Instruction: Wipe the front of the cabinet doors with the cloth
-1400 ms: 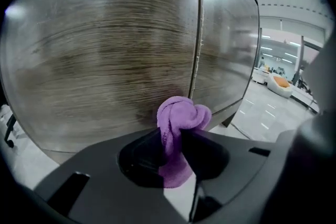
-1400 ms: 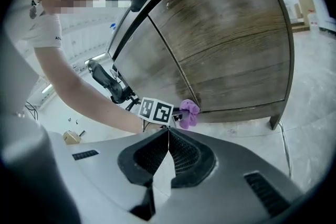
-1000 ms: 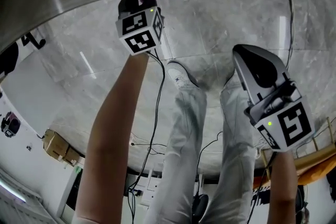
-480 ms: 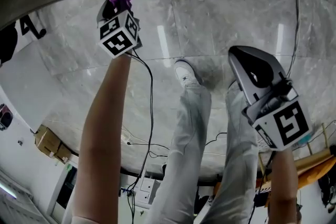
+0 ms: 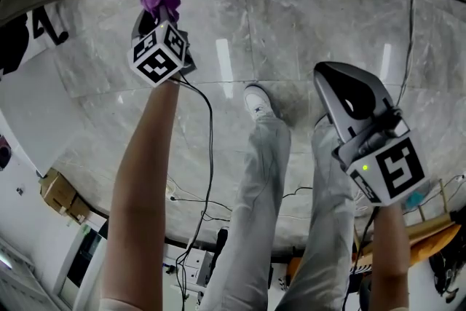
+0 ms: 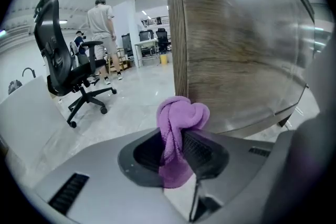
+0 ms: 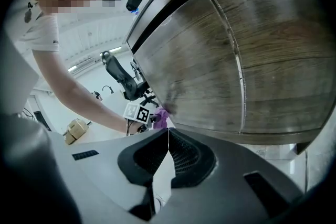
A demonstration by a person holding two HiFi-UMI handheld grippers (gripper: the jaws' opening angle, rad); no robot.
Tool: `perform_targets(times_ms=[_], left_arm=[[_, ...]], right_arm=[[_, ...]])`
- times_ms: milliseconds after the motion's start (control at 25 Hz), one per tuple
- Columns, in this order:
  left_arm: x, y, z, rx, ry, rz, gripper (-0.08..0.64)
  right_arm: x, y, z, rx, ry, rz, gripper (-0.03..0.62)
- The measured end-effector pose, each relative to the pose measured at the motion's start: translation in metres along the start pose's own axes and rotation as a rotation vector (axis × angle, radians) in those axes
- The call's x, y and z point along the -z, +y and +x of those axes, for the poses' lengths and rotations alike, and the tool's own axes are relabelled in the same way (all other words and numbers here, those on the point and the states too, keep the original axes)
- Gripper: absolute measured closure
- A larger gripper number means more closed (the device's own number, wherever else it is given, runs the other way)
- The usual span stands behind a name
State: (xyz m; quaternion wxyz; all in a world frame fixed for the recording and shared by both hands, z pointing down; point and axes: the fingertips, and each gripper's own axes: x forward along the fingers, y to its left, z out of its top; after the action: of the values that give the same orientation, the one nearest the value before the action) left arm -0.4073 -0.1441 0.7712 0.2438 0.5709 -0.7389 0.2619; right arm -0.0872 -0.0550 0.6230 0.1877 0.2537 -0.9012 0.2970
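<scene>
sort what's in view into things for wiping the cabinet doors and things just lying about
For the job: purple cloth, clamped in the left gripper; wooden cabinet door; right gripper, shut and empty.

Just about: office chair; cardboard box; person standing in the background.

Your left gripper is at the left, up against the cabinet door, with the cloth between its jaws. The cloth's bunched end touches the door at its left edge. Your right gripper hangs to the right of your legs, nearer you and apart from the door, jaws together with nothing between them. Left of the door's edge, an office chair stands on the floor, and a person stands behind it. A cardboard box lies at the floor's far left in the head view.
</scene>
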Motion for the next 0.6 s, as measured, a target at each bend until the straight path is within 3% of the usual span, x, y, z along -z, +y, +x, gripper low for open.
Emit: perform_targets(times_ms=[200,320,480,600], left_arm=[[-0.018,-0.023,-0.057,0.054,-0.049,-0.034,0.459],[-0.036,-0.051,-0.102,0.085,-0.091,0.003,0.459],[-0.065,-0.108,-0.158,0.153,-0.164,0.065,0.459],[-0.087,-0.161,-0.196,0.219,-0.209,0.056,0.459]], right_arm=[[-0.025,0.01,-0.021,-0.024,-0.009,-0.023,0.565],[-0.04,0.01,-0.044,-0.026,-0.009,-0.037,0.565],[-0.061,0.003,-0.082,-0.016,-0.015,-0.056,0.565],[-0.073,-0.006,-0.112,-0.001,-0.02,-0.064,0.565]])
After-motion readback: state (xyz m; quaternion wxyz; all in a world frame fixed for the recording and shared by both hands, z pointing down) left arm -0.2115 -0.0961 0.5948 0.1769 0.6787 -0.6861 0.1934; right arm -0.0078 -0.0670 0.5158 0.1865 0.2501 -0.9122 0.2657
